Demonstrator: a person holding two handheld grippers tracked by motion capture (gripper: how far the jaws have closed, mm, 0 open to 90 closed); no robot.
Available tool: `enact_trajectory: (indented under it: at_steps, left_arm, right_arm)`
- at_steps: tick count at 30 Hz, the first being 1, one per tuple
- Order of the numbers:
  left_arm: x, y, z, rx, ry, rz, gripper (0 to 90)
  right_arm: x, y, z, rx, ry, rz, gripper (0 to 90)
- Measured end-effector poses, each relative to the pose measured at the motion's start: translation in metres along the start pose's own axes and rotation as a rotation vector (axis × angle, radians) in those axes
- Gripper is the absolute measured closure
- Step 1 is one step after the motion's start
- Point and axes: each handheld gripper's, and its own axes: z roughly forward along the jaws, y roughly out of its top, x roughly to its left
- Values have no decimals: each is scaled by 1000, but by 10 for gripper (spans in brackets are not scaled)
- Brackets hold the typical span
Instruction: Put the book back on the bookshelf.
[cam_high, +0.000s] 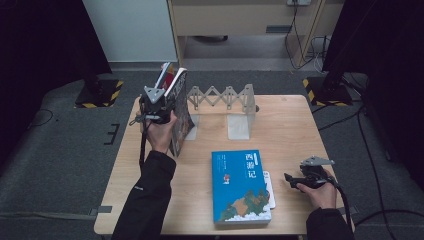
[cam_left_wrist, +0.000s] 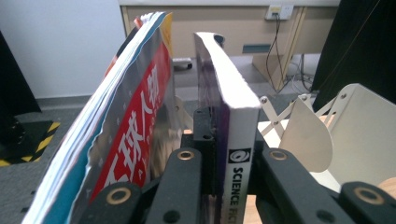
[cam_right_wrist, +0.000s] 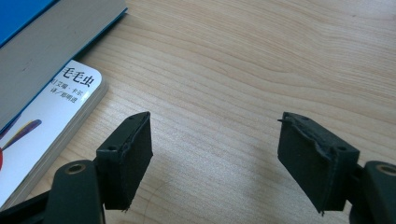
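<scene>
Science-fiction book (cam_left_wrist: 236, 140) stands upright at the far left of the wooden surface (cam_high: 295, 130), pinched at its spine by the left tongs (cam_high: 159, 107), beside a red magazine (cam_left_wrist: 135, 135). Lower it straight against the white folding bookstand (cam_high: 225, 97), keeping it upright. Right tongs (cam_right_wrist: 215, 154) rest open near a blue book (cam_high: 239, 185). Grey floor and dark curtains surround.

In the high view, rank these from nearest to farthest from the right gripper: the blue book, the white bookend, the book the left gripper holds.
From the right gripper:
1. Blue book, flat on the table just to its left.
2. White bookend, upright at the table's far middle.
3. Held book, standing at the far left, clamped by the left gripper.
</scene>
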Motion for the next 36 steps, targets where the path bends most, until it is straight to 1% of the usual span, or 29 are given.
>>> enact_trajectory:
  at_steps: [4,6,7,9,10,12,13,16,19,20,21,23,25,27,30,32,33,34,36]
  left_arm:
    - [2,-4,-1,1,-11,-20,815]
    - [3,-6,-1,17,-21,-32,813]
    - [4,-7,-1,28,-23,-34,812]
    - [6,-9,-2,69,-36,-45,810]
    - [7,-10,-2,79,-38,-40,809]
    - [9,-11,-4,104,-65,-48,806]
    - [9,-11,-5,112,-71,-41,806]
    - [9,-10,-11,134,-70,-12,808]
    - [11,-8,-13,161,-70,-6,806]
    - [13,-7,-13,173,-76,-15,801]
    - [14,-6,-13,168,-81,-21,793]
    - [14,-5,-13,174,-77,-27,774]
    - [12,-3,-11,161,-89,-34,759]
    - [9,-1,-9,174,-95,-31,756]
    - [5,2,-3,204,-59,-7,771]
    - [6,4,-2,221,-44,-9,799]
    - [6,4,-1,226,-46,-10,810]
    - [7,5,-1,229,-56,-19,813]
    - [7,5,-1,225,-47,-16,815]
  right_arm:
    - [0,0,0,0,0,1,262]
    - [0,0,0,-2,0,6,261]
    - [0,0,0,-2,1,5,261]
    - [0,0,0,2,3,6,261]
    - [0,0,-1,4,5,4,261]
    - [0,0,-1,3,5,5,261]
    - [0,0,-1,3,5,5,260]
    - [0,0,0,4,4,3,260]
    - [1,0,0,6,6,5,259]
    - [1,0,0,7,6,5,259]
    - [1,0,0,7,7,4,259]
    - [1,0,0,8,10,3,258]
    - [1,0,0,9,9,7,258]
    - [1,0,0,10,10,6,258]
    - [1,0,0,10,12,6,257]
    - [1,0,0,12,15,8,256]
    - [1,0,0,10,13,9,256]
    - [1,0,0,12,15,8,256]
    - [1,0,0,13,16,7,256]
